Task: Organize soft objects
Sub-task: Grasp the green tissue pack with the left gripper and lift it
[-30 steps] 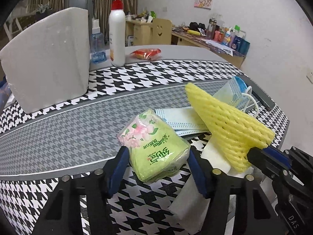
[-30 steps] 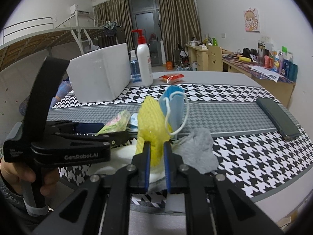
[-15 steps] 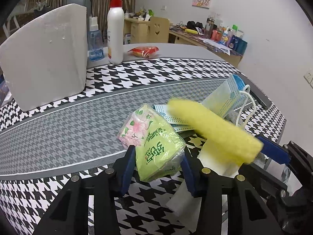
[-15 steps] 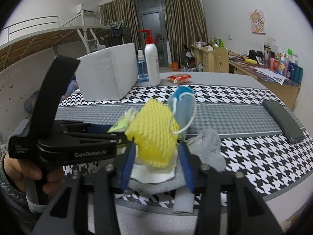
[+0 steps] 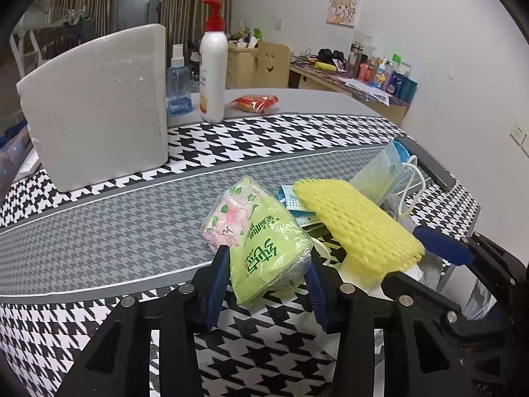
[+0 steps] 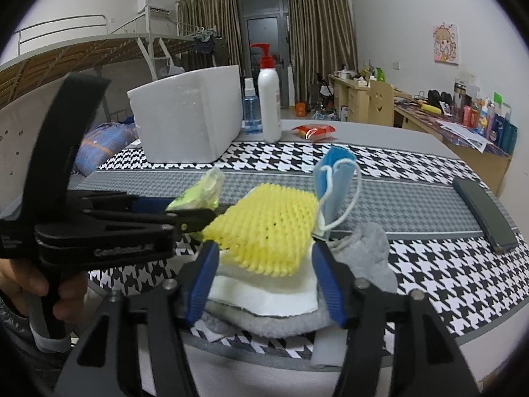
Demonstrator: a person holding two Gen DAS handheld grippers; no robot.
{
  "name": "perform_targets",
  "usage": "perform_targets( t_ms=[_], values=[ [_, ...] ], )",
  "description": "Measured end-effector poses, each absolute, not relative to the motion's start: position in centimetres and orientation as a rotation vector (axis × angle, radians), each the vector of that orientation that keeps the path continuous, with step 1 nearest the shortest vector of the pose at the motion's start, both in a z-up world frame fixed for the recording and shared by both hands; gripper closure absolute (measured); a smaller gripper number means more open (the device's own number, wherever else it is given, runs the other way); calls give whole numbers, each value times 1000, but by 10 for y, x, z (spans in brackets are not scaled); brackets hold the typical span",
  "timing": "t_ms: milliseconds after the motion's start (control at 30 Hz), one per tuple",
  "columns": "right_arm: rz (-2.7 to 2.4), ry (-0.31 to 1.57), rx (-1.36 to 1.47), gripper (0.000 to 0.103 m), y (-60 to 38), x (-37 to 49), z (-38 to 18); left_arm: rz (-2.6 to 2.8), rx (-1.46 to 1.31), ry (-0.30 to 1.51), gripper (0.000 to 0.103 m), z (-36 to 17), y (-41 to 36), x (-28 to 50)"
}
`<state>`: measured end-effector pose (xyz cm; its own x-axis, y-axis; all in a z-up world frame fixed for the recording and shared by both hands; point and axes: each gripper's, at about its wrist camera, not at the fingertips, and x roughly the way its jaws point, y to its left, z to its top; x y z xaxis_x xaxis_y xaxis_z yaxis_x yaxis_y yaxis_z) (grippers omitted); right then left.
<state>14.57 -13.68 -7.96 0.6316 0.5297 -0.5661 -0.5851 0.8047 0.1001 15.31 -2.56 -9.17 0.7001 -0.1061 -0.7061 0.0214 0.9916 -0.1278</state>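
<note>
Fingers of our left gripper [image 5: 267,274] are pinching the green tissue pack [image 5: 261,231] from both sides, blue pads pressing its wrapper, and we are carrying it just beside the heap of soft things at the near edge of the houndstooth table [image 5: 99,241]. Our right gripper [image 6: 264,278] is letting go: its jaws have just been opening and are standing wide around the yellow foam net [image 6: 267,228], which is lying flat on the heap, on a white pad [image 6: 264,294] over grey cloth [image 6: 370,248], with the blue face mask [image 6: 334,185] propped just behind. To do this well, we are judging that the pack should come down squarely on that heap, held gently so it is not crushed, while the right fingers draw back without dragging the net.
</note>
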Motion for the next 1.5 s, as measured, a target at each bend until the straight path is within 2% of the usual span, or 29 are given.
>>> perform_targets(
  t_ms=[367,700,733,767,867,1033,1167,1500],
  values=[
    [662,524,-210,39,-120,125,-67,-51,-137,751,57,-81,-5,141],
    [590,622,-241,39,-105,145,-82,-48,-140,746,57,-81,8,137],
    [584,628,-233,42,-105,146,-82,-47,-139,745,57,-81,8,137],
    [586,639,-225,53,-107,148,-82,-48,-138,743,57,-81,9,136],
    [590,658,-198,68,-109,149,-81,-55,-136,736,57,-79,10,134],
    [584,651,-153,87,-115,145,-73,-62,-130,728,57,-76,9,130],
    [568,636,-138,91,-119,143,-66,-63,-128,708,57,-70,11,124],
    [598,553,-88,91,-124,133,-38,-72,-92,633,57,-46,13,106]
  ],
)
